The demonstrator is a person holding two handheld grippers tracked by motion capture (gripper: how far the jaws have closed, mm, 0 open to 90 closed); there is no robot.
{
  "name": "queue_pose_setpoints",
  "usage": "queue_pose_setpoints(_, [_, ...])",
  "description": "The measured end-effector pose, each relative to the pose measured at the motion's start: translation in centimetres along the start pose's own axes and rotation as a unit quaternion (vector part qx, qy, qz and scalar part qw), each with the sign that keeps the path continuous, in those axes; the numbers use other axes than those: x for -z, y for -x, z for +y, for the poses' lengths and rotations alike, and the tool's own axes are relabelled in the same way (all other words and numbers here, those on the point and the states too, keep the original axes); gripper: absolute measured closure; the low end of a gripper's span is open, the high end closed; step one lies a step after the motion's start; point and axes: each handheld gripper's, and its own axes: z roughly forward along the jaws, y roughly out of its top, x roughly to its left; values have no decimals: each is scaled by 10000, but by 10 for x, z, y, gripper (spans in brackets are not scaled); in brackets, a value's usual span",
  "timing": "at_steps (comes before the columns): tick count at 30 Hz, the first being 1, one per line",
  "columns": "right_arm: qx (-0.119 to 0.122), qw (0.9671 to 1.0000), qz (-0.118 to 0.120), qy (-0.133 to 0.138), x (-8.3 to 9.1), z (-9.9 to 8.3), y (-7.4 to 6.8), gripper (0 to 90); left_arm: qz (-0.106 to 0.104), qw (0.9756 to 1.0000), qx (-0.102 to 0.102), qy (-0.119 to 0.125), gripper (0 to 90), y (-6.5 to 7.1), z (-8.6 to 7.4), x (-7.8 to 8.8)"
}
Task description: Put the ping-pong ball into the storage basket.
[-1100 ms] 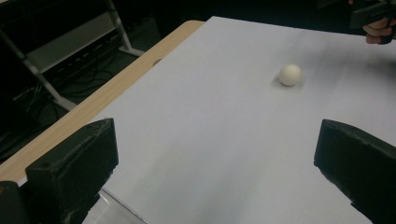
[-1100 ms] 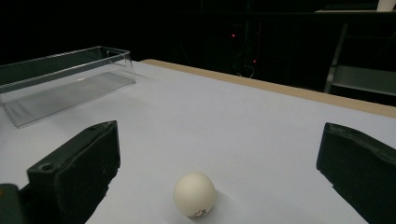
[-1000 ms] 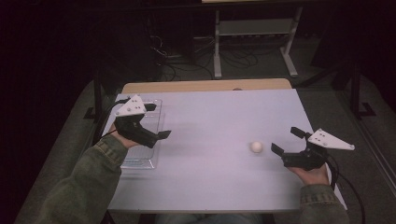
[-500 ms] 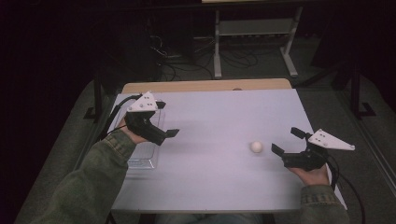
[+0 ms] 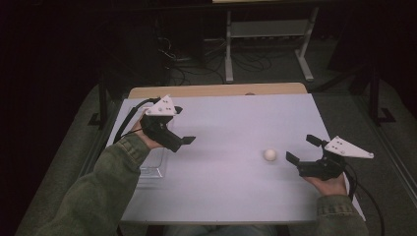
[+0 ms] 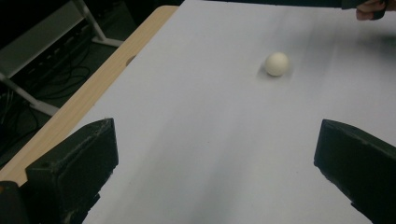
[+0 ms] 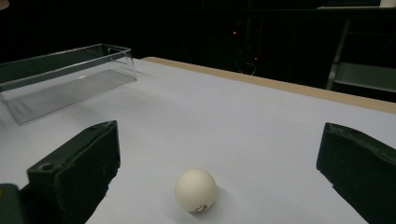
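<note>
A small white ball [image 5: 269, 155] lies on the white table [image 5: 231, 191], right of centre. My right gripper [image 5: 301, 148] rests just right of it, open, jaws aimed at the ball. In the right gripper view the ball [image 7: 196, 190] sits close ahead, between the wide-apart jaws of that gripper [image 7: 217, 158] and a little beyond them. My left gripper [image 5: 183, 125] hovers over the table's left part, open and empty, pointing right. In the left gripper view the ball [image 6: 277, 64] lies far ahead of that gripper [image 6: 215, 154].
A clear plastic tray [image 5: 152, 167] stands near the left edge, partly under my left forearm; the tray [image 7: 65, 79] looks empty. A wooden strip [image 5: 216, 90] runs along the far edge. Beyond it are a metal frame [image 5: 265, 34] and floor cables.
My left gripper has moved away from the tray, toward the far side and slightly right. The right gripper and the ball have stayed put.
</note>
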Motion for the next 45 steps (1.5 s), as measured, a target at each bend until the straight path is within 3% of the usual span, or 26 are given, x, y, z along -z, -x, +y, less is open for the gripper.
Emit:
queue_pose_setpoints(25, [-7,10000,-4,-14,1,-1,1,0,-260,9991,-296,-178,0,-1,24,-23])
queue_pose_setpoints(45, [-41,10000,12,18,3,-1,1,0,-484,9974,-403,-338,0,-2,37,-40])
